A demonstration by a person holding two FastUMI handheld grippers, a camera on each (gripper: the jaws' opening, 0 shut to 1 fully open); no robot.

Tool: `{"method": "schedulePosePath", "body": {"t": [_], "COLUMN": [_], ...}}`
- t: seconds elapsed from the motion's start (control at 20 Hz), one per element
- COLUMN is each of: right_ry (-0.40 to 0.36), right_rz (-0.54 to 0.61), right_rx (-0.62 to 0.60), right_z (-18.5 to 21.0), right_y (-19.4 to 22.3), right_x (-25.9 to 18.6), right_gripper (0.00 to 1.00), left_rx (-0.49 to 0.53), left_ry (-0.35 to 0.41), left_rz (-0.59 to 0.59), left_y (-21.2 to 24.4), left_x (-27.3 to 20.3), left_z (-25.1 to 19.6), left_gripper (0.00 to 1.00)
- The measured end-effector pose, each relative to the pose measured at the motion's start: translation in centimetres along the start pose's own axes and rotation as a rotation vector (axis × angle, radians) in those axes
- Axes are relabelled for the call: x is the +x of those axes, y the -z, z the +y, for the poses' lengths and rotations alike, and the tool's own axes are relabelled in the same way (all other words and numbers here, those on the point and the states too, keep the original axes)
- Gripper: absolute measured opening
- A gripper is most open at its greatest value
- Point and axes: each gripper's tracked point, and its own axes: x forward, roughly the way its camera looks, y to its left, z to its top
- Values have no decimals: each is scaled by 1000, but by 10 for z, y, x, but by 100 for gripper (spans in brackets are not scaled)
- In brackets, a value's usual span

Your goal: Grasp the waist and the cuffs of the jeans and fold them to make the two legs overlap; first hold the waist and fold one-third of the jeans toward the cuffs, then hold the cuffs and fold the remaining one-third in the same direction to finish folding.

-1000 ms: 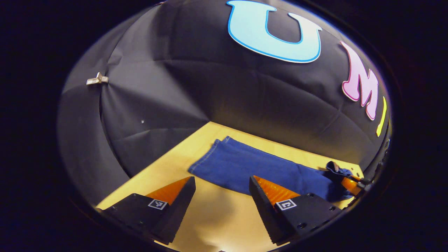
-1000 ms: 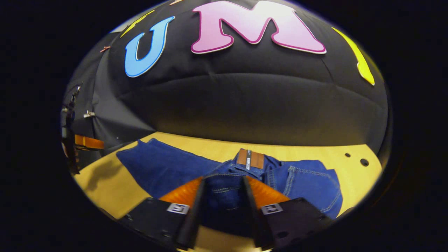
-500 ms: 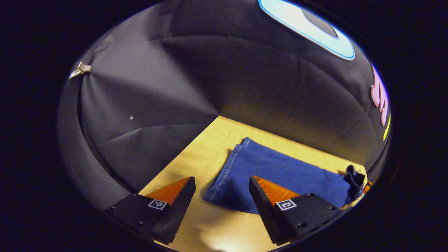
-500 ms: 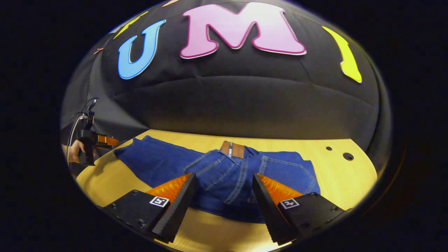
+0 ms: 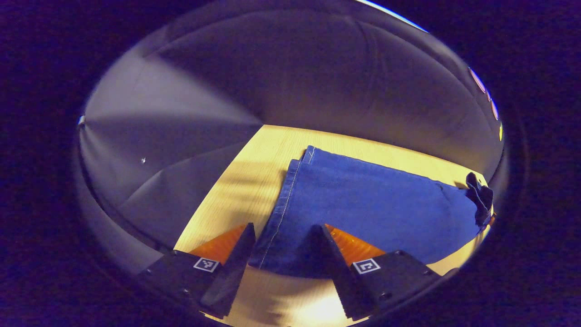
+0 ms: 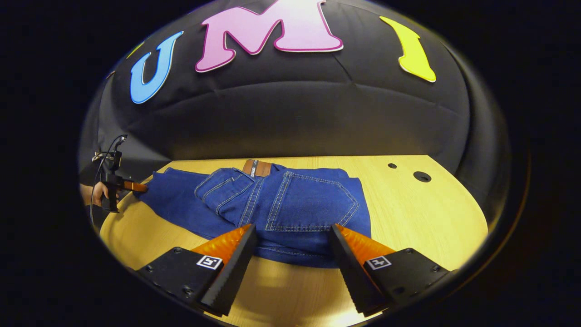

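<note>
Two grippers work over a pale wooden table (image 6: 422,213) walled by black cloth (image 6: 290,122). The jeans (image 6: 281,204) lie flat, waist folded over the legs. The right gripper (image 6: 292,252) hangs wide open, empty. The left gripper (image 5: 281,250) straddles the cuffs (image 5: 283,200), jaws apart.

I can read no text here. My grippers carry small square black-and-white marker tags (image 6: 209,262) on the finger bases, patterns rather than words. The jeans (image 6: 290,204) have a brown waistband patch (image 6: 257,167) at the worktop's far edge, its print too small to read.
</note>
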Motion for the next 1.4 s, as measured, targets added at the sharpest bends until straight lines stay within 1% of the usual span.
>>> {"method": "schedulePosePath", "body": {"t": [0.05,0.1,0.2,0.25,0.3,0.4,0.45,0.5,0.55,0.6,0.65,0.7,0.75,0.85,0.95,1.15,1.3,1.4], "right_ry": [4,5,-1,-3,-2,2,1,0,-1,-2,-2,1,5,19,39,92,123,134], "right_rz": [3,5,22,32,34,26,27,31,34,33,31,27,23,6,-11,-31,-12,-8], "right_rx": [-9,-11,2,9,10,4,4,4,6,7,7,3,-1,-6,-8,2,12,19], "right_z": [0,1,3,3,3,1,1,1,0,0,-1,-2,-6,-17,-32,-66,-80,-85], "right_y": [2,4,11,15,16,14,15,17,17,16,14,12,10,0,-10,-20,-17,-19], "right_x": [-1,-1,-2,-2,-3,-5,-5,-6,-7,-8,-10,-13,-14,-22,-30,-45,-52,-58], "right_gripper": [98,99,99,99,99,99,98,98,98,98,98,99,98,98,98,98,98,98], "left_rx": [22,11,15,25,30,50,60,60,54,44,33,15,2,28,14,-76,-80,-77], "left_ry": [8,44,36,40,49,62,57,48,38,26,15,14,21,15,19,85,129,159], "left_rz": [8,5,-18,-22,-21,1,2,3,-5,-13,-19,-19,-17,-36,-60,-152,-199,-245], "left_y": [0,6,0,1,2,4,4,5,4,3,5,7,8,11,7,-22,-40,-59], "left_x": [3,12,6,8,10,6,5,4,6,7,3,-1,-3,-10,-23,-50,-79,-105], "left_z": [2,-6,-21,-22,-23,-24,-25,-28,-33,-37,-42,-49,-50,-53,-64,-94,-109,-133], "left_gripper": [92,91,48,46,39,33,30,19,22,11,12,7,7,6,6,6,6,6]}}
